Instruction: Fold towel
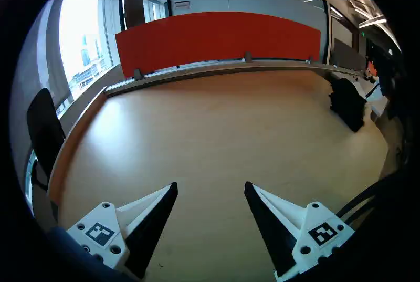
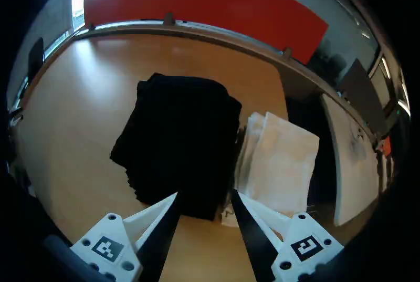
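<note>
The left gripper [image 1: 210, 186] is wide open and empty above the desk [image 1: 210, 119]. The right gripper [image 2: 206, 195] is half open, holding nothing, with its tips at the near edge of the black towel [image 2: 178, 140]. This towel lies on the desk, just beside the white towels [image 2: 281, 164].

towel stack [image 2: 181, 140] on table [image 2: 79, 124] | second stack [image 2: 281, 164] just right | partition [image 2: 210, 3] behind

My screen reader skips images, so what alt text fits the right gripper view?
A stack of black folded towels lies on a wooden table, with the open right gripper pointing at its near edge. White towels sit stacked on its right, and a red panel lines the table's far edge.
</note>
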The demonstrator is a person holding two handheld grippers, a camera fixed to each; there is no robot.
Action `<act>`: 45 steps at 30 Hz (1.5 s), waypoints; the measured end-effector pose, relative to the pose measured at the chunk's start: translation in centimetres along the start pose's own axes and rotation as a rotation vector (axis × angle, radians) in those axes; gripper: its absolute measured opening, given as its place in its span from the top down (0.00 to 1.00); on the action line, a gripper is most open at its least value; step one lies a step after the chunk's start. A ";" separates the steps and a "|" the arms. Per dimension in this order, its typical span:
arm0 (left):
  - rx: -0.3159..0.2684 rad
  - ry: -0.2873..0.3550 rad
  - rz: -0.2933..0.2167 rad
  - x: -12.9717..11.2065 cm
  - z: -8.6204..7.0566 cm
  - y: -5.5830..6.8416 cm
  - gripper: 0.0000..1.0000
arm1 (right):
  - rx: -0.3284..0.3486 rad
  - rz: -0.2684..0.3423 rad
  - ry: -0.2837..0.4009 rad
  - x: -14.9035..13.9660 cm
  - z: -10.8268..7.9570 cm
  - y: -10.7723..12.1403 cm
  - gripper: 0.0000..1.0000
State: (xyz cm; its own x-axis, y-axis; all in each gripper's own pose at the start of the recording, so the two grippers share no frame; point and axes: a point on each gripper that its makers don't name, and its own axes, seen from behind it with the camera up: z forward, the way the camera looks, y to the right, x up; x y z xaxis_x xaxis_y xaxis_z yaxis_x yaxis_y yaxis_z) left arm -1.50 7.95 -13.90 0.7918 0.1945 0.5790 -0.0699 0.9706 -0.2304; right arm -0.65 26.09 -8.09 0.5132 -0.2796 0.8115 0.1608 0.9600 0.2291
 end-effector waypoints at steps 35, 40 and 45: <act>0.072 -0.009 -0.030 -0.5 -1.3 -1.5 0.06 | 0.029 0.004 0.091 11.0 4.1 1.4 0.34; 0.079 -0.013 -0.033 -0.6 -1.4 -1.5 0.06 | 0.033 0.010 0.084 11.0 4.6 1.6 0.47; 0.081 -0.016 -0.033 -0.7 -1.4 -1.4 0.06 | 0.040 0.027 0.082 11.2 5.1 1.7 0.61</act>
State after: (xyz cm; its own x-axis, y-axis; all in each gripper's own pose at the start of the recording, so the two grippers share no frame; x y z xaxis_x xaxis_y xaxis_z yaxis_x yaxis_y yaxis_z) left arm -1.09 6.27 -15.05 0.7847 0.1634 0.5979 -0.0932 0.9848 -0.1468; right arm 1.05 24.70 4.14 0.5843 -0.2525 0.7712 0.1135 0.9664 0.2304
